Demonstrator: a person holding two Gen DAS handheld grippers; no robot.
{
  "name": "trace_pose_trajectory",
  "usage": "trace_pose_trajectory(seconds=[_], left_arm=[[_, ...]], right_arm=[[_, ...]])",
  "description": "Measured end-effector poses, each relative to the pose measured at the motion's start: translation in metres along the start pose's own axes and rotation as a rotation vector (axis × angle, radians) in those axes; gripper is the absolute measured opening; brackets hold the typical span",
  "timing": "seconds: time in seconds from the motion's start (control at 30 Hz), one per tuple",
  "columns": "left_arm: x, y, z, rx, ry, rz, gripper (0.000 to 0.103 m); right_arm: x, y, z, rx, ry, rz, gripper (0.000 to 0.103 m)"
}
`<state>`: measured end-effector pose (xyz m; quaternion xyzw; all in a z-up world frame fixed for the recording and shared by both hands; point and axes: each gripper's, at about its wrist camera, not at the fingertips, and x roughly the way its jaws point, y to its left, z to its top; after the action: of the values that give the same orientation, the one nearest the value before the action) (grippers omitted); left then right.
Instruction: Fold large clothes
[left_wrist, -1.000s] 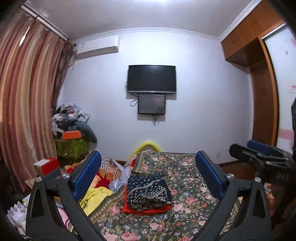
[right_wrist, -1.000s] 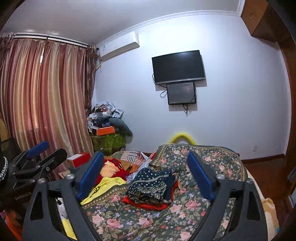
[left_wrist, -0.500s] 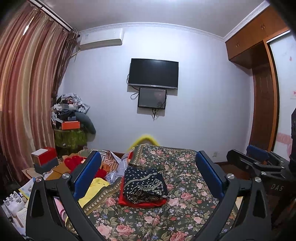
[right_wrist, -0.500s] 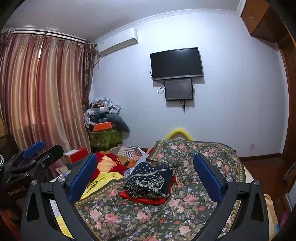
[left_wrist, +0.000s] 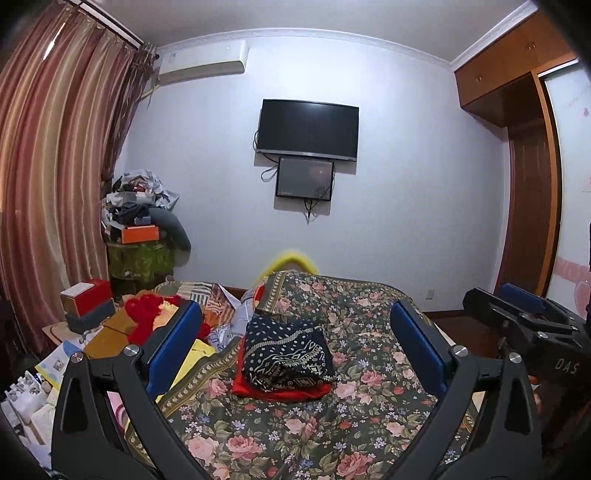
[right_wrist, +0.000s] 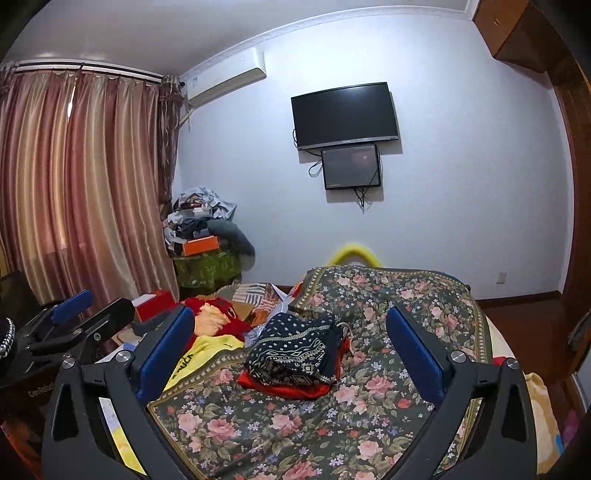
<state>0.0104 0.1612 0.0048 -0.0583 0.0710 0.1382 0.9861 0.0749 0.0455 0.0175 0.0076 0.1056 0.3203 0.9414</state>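
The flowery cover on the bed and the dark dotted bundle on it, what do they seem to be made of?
Floral cover: likely a thin woven or printed cloth, matte; it wrinkles and drapes over the bed's edge. Dark dotted bundle: soft, thin fabric, probably cotton-like, folded in limp layers with rounded edges. Red garment beneath: also cloth, slightly brighter; the exact fibre cannot be told.

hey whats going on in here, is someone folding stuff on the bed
A person holds a two-finger gripper in each hand over a bed covered by a dark green floral bedspread. Both the left gripper and the right gripper are open and hold nothing. A folded navy garment with a white pattern lies on a folded red cloth in the middle of the bedspread. Loose yellow and red clothes are piled to the left, not yet folded.
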Motion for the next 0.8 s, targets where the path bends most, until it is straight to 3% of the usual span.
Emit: trace_pose_trajectory(seconds=[0.8], left_arm=[[0.01,0.002,-0.004,-0.018,0.04,-0.006,0.102]], right_arm=[[-0.003,-0.01,0.005,0.04,0.018,-0.019,0.103]])
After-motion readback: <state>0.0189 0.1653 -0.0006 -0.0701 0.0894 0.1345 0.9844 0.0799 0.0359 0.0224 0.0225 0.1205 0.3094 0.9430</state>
